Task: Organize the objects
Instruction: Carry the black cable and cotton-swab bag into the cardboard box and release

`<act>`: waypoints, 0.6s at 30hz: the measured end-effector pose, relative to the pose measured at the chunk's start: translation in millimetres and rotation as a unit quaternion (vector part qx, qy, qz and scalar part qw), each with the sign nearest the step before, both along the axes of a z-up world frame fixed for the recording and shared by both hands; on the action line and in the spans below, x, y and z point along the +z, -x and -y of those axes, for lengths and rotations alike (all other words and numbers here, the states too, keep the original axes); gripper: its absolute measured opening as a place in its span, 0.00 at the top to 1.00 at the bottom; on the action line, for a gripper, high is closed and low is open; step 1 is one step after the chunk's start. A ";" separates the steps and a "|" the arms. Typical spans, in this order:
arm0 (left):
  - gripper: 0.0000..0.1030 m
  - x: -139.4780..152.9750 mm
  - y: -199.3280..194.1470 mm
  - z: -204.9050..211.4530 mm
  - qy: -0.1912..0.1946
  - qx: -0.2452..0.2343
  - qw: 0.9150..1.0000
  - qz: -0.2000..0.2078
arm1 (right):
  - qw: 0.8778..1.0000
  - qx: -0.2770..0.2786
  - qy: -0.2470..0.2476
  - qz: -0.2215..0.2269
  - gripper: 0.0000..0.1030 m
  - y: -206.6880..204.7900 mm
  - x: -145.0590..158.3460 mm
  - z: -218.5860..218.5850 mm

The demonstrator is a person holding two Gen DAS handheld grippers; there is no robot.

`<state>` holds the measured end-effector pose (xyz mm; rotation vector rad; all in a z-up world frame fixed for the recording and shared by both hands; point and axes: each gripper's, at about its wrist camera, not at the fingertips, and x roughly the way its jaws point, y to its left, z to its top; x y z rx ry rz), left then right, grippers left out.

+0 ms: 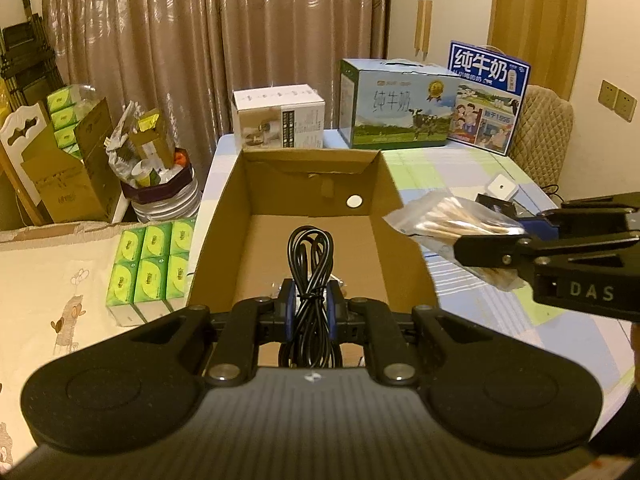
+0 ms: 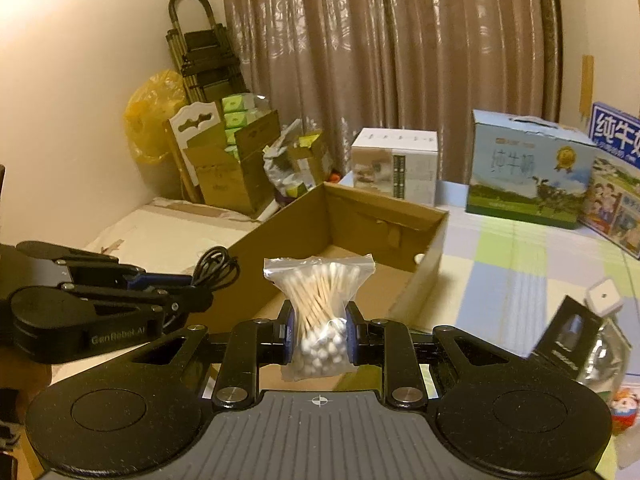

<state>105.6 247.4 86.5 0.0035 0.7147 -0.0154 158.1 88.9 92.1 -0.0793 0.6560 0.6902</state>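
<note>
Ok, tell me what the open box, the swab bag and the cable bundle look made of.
Open box: brown corrugated cardboard, matte, with folded flaps and a punched hole.
Swab bag: clear glossy plastic film with a zip strip; the sticks inside look wooden, the tips cottony.
Cable bundle: black, slightly shiny, probably rubber or plastic sheathing.

Blk tools [image 1: 311,300] [image 2: 319,330], blue pads, silver screws, "DAS" mark.

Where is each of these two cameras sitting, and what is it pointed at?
Left wrist view: on the left hand-held gripper, looking along its fingers, shut on a coiled black cable, into the cardboard box.
Right wrist view: on the right hand-held gripper, shut on a bag of cotton swabs, facing that box from its right.
Shared: box, milk cartons, curtain, each other's gripper.
</note>
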 end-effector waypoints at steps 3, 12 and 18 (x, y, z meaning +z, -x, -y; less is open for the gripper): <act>0.88 -4.3 -5.1 -9.3 0.005 0.004 1.000 -0.003 | 1.000 0.001 -0.001 -0.004 0.80 -5.6 -6.0 -7.5; 0.70 -11.2 -25.9 -27.9 0.010 0.025 1.000 0.010 | 1.000 -0.008 0.003 -0.029 0.80 -17.6 -27.0 -15.5; 0.70 -11.7 -21.8 -32.6 0.015 0.032 0.999 0.008 | 0.999 -0.006 0.003 -0.034 0.80 -18.5 -34.1 -15.9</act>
